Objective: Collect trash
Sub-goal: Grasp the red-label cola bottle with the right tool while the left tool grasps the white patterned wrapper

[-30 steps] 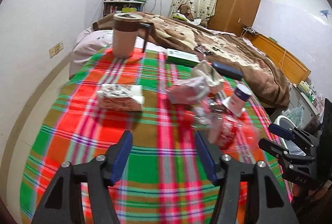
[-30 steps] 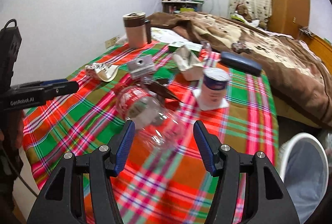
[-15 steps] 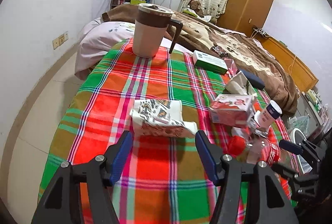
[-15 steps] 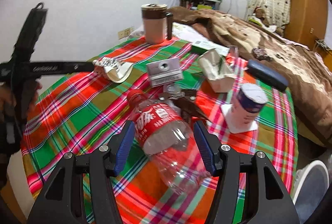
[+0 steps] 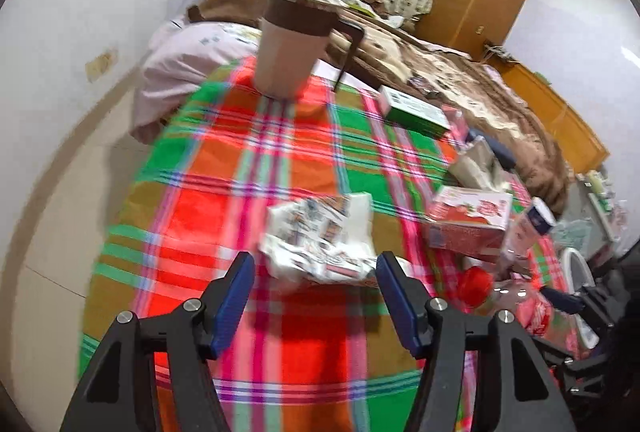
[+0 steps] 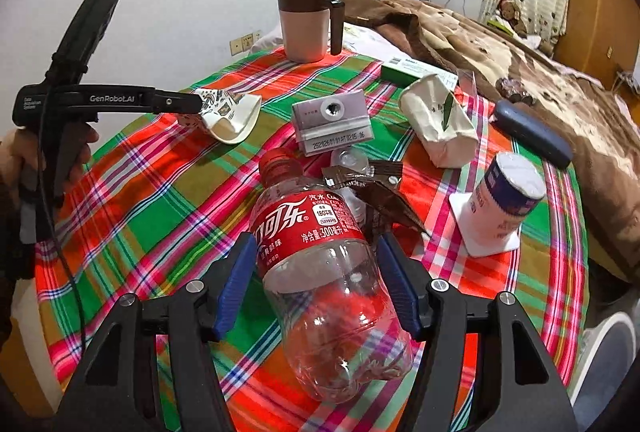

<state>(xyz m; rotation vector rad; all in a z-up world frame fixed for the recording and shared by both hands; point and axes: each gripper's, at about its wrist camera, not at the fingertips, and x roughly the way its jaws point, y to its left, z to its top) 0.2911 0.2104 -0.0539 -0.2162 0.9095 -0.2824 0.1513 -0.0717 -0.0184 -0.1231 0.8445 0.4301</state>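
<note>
Nearest to us, our right gripper stands wide, and the empty cola bottle lies on its side between the blue fingers, red cap pointing far; we cannot tell whether the pads touch it. Our left gripper is also spread wide, holding nothing, with the crumpled printed paper cup lying just beyond its fingertips on the plaid tablecloth. To the right of that cup sits the red carton. Farther off lie the crushed white paper cup, the upside-down yogurt cup on the right and a green box. Farthest stands the brown-lidded mug.
</note>
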